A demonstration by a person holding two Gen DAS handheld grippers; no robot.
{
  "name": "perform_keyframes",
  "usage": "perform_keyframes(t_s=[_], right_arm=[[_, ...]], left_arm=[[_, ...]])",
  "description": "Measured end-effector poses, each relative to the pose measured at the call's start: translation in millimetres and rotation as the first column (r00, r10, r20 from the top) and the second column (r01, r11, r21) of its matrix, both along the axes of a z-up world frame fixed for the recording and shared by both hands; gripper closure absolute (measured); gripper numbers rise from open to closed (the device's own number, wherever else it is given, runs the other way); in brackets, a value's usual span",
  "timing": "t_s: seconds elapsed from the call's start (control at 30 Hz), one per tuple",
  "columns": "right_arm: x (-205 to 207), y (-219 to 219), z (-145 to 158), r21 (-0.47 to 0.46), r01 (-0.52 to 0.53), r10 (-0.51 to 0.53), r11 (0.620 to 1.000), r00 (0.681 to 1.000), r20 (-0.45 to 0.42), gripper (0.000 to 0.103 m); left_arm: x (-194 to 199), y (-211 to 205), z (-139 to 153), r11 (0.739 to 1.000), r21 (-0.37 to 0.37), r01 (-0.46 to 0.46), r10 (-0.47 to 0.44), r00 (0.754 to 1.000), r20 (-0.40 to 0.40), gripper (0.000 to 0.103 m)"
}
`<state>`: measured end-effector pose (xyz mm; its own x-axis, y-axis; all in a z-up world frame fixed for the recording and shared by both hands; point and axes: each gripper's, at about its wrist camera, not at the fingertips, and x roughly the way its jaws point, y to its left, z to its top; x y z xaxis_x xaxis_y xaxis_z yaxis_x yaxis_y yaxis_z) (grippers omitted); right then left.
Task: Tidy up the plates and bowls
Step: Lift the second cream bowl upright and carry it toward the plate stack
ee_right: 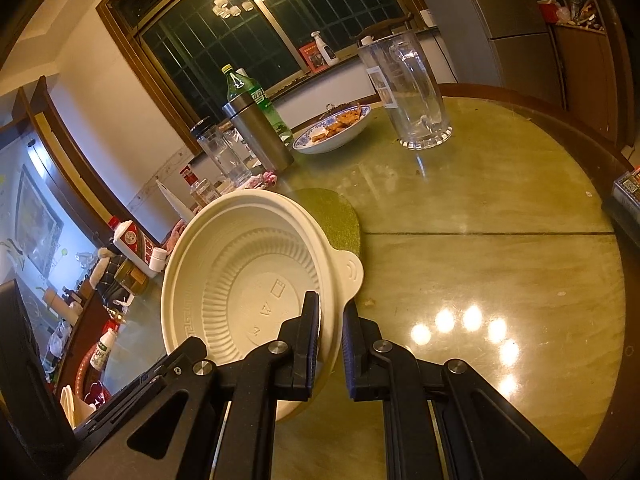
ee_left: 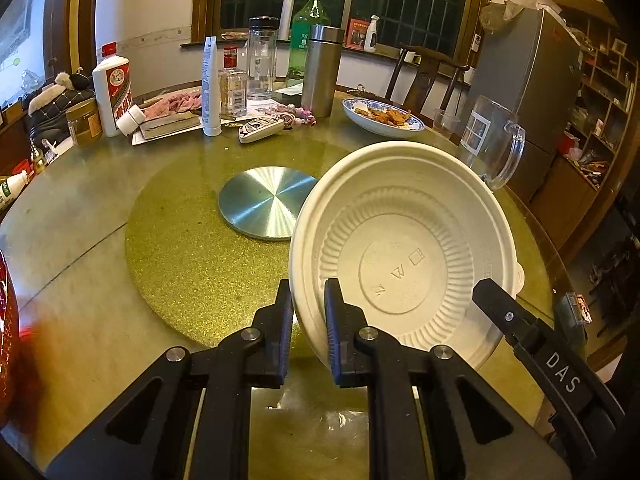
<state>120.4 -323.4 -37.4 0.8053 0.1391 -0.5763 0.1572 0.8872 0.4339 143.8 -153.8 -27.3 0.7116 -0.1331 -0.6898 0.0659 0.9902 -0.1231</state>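
- The left claw (ee_left: 308,316) pinches the near rim of a round cream-white disposable pulp bowl (ee_left: 404,248).
- The right claw (ee_right: 331,322) clamps the opposite rim, beside the bowl's tab.
- The bowl hangs tilted above the round yellow-green glass-topped desk (ee_left: 100,208), near a brushed metal disc (ee_left: 264,202).

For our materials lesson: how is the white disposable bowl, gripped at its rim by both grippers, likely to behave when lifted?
The white disposable bowl looks thin and moulded, so probably light. With the left gripper and right gripper pinching opposite rim edges, it may flex slightly. Its ribbed walls likely add some stiffness.
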Motion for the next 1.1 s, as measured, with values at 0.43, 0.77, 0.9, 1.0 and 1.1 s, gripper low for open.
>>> perform_keyframes(t_s=[0.43, 0.77, 0.9, 1.0, 1.1], right_arm=[[1.2, -0.8, -1.7, 0.002, -0.003, 0.003, 1.0, 1.0, -0.005, 0.093], [1.2, -1.5, -1.8, 0.004, -0.003, 0.004, 1.0, 1.0, -0.004, 0.093], [1.2, -1.7, -1.9, 0.003, -0.004, 0.004, 1.0, 1.0, -0.005, 0.093], [1.0, -2.1, -1.5, 0.003, -0.003, 0.003, 1.0, 1.0, -0.004, 0.093], [1.1, -2.1, -1.1, 0.004, -0.004, 0.004, 1.0, 1.0, -0.004, 0.093]], left_arm=[[0.7, 0.2, -1.2, 1.0, 0.005, -0.002, 0.002, 1.0, -0.001, 0.09], [0.6, -0.1, -1.0, 1.0, 0.007, -0.002, 0.002, 1.0, 0.001, 0.09], [0.5, 0.3, -1.1, 1.0, 0.006, -0.002, 0.002, 1.0, 0.0, 0.09], [0.5, 0.1, -1.1, 1.0, 0.008, -0.002, 0.002, 1.0, 0.002, 0.09], [0.5, 0.0, -1.3, 1.0, 0.01, -0.002, 0.002, 1.0, 0.003, 0.09]])
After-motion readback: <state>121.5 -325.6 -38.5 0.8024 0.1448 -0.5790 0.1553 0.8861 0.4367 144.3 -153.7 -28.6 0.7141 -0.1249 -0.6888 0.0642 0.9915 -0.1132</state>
